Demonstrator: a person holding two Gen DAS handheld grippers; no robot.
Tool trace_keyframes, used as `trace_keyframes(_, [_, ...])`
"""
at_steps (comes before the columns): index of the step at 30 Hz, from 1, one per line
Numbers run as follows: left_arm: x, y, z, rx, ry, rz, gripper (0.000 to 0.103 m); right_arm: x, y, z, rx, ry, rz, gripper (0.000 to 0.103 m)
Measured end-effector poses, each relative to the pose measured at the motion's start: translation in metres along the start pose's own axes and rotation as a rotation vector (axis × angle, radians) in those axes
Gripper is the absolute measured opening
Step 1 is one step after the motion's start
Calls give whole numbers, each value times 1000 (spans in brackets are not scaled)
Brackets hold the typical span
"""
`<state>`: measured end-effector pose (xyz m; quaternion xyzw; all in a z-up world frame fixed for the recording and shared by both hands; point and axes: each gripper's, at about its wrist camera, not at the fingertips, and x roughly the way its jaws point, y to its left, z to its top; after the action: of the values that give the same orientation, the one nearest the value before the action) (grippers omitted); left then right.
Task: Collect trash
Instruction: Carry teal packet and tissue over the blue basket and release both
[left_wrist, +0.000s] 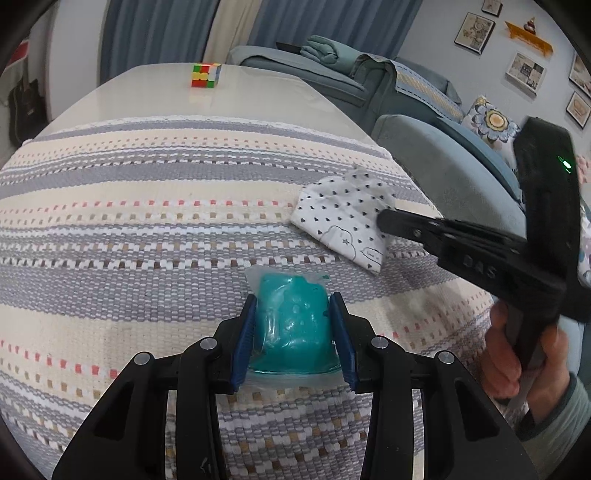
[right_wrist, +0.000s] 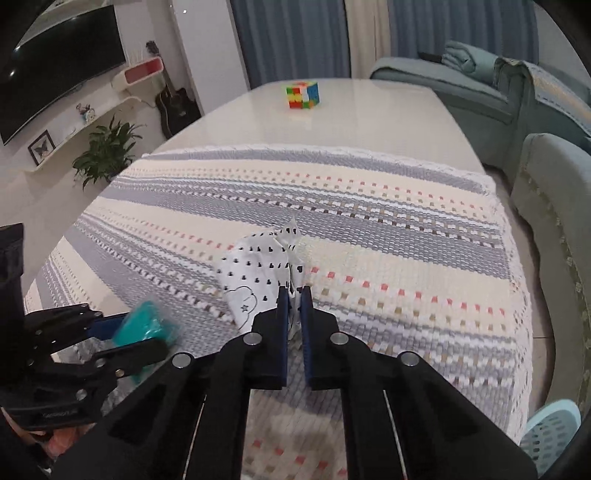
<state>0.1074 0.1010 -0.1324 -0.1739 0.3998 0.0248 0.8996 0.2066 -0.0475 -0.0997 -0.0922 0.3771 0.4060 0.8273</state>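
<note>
My left gripper is shut on a clear plastic bag of teal gel, held just above the striped woven cloth; the same bag shows at the lower left of the right wrist view between the left gripper's fingers. A white crumpled wrapper with small black hearts lies on the cloth at the right. My right gripper is shut on the near edge of that wrapper, the blue pads pinching a fold. In the left wrist view the right gripper reaches the wrapper from the right, held by a hand.
A coloured puzzle cube stands on the bare white tabletop beyond the cloth. Blue-grey sofas line the right side. A pale blue perforated basket sits on the floor at the lower right. A plant, guitar and TV are on the left.
</note>
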Motion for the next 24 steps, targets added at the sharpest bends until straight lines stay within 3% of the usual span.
trace_keyframes(5, [-12, -10, 1, 33, -33, -44, 37, -33, -2, -6, 24, -67, -56, 4])
trace_keyframes(10, [-43, -54, 18, 115, -81, -134, 37, -104, -23, -14, 71, -169, -137, 4])
trace_keyframes(17, [-66, -148, 41, 250, -95, -267, 37, -215, -61, -47, 212, -289, -359, 4])
trace_keyframes(24, [-40, -255, 27, 408, -9, -352, 37, -281, -108, -105, 373, -288, -527, 4])
